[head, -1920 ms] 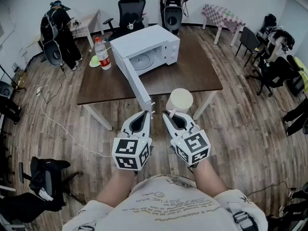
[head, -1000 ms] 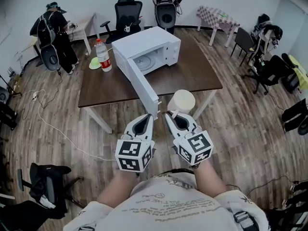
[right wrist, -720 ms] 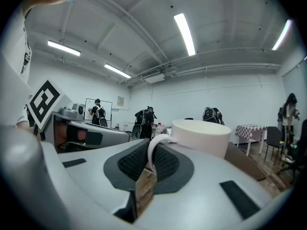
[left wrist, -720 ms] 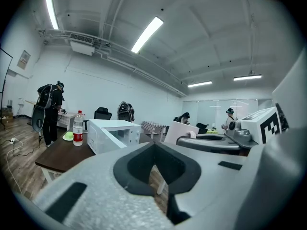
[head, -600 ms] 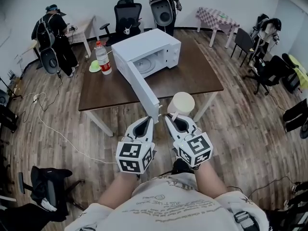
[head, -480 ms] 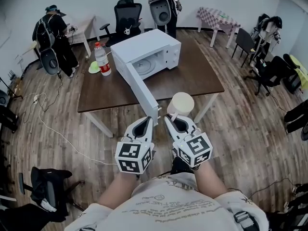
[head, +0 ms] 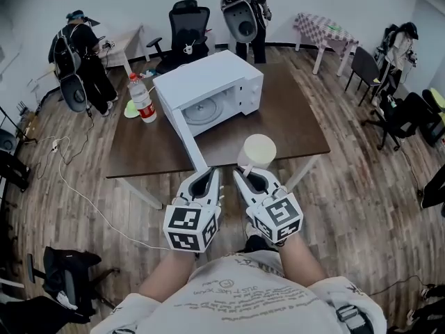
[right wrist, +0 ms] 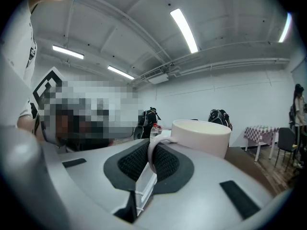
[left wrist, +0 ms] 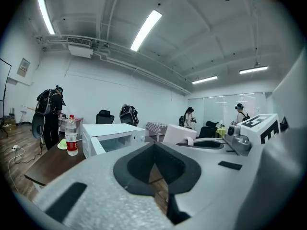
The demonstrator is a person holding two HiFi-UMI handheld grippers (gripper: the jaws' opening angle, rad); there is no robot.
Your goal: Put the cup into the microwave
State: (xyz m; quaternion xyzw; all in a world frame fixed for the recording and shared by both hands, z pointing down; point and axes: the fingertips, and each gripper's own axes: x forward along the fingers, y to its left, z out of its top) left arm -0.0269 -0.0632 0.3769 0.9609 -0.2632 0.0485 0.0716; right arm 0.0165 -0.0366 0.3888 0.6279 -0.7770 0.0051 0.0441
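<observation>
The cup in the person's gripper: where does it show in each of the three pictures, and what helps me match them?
Head view: cup at centre, just beyond the right gripper.
Left gripper view: cup right of centre, at mid-height.
Right gripper view: cup right of centre, its handle between the fingers.
Shared landmark: the red-labelled water bottle.

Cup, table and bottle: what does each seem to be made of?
Cup: probably glazed ceramic, going by its thick cream wall and smooth, soft sheen.
Table: dark brown wood or wood-look laminate with a matte top; I cannot tell which.
Bottle: clear plastic, with a see-through body and a red label.
</observation>
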